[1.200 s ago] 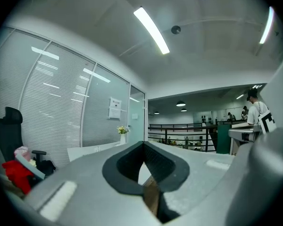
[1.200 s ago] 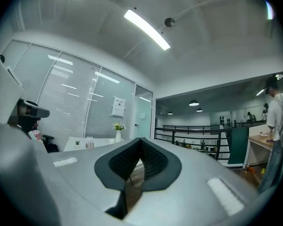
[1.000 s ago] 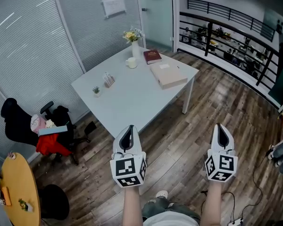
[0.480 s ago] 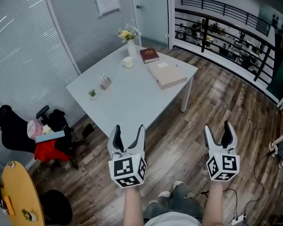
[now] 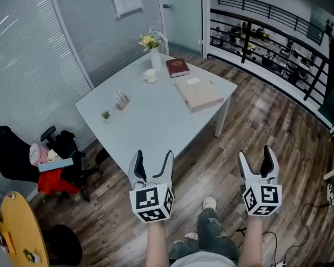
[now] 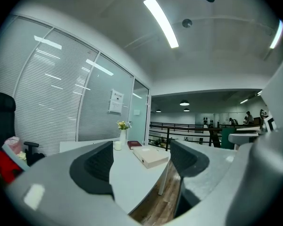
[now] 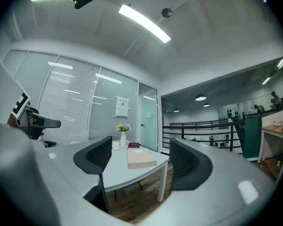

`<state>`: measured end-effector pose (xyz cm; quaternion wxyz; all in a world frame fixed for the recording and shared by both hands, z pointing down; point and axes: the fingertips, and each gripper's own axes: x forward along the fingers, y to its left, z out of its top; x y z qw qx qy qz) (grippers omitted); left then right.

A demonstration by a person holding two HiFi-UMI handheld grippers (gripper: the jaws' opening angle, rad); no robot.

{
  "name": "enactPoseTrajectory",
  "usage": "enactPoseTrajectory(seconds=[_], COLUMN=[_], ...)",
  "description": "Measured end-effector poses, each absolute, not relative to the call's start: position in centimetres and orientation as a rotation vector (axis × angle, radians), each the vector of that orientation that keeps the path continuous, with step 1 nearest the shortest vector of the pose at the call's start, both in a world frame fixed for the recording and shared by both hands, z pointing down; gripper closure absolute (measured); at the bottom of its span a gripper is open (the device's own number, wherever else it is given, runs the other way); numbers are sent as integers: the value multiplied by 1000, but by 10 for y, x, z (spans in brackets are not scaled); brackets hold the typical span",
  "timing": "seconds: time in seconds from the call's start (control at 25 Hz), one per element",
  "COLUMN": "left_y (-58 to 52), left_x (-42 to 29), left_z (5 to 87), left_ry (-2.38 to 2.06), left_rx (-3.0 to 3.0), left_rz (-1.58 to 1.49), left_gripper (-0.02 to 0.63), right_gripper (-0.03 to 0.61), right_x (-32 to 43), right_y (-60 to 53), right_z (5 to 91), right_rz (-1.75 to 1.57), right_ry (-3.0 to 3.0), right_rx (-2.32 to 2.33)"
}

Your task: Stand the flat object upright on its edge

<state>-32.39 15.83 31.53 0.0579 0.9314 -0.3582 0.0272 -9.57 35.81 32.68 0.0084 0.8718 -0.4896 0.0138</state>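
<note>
At the far left stands a black chair (image 5: 11,149) with red and pink things piled by it. Next comes the white table (image 5: 139,132). On it, from the left, sit a tiny green plant (image 5: 105,114), a white cup (image 5: 151,76), a vase of yellow flowers (image 5: 152,46) and a dark red book (image 5: 177,67). The flat tan box (image 5: 199,93) lies flat on the table, close to its right corner, just beside the red book.

Down in front, near the table's closest corner, is the left gripper (image 5: 152,156). Its jaws are wide apart, with nothing between them. To the right, over the wood floor (image 5: 211,166), is the right gripper (image 5: 256,156) — its jaws have just been opening, and nothing is between them either. Both grippers point level toward the table and are well apart from the box.
</note>
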Motion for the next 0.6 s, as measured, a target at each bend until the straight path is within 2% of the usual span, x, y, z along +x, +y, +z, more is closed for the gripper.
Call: enactPoseTrajectory(seconds=[0.6], left_y=[73], left_x=[-184], left_z=[307], left_ry=[-1221], left_rx=[2765], left_rz=[68], left_gripper=[248], right_gripper=[183], right_x=[62], right_y=[243], right_z=[319], right_rz=[41], right_ry=[-1679], right_rx=[2616])
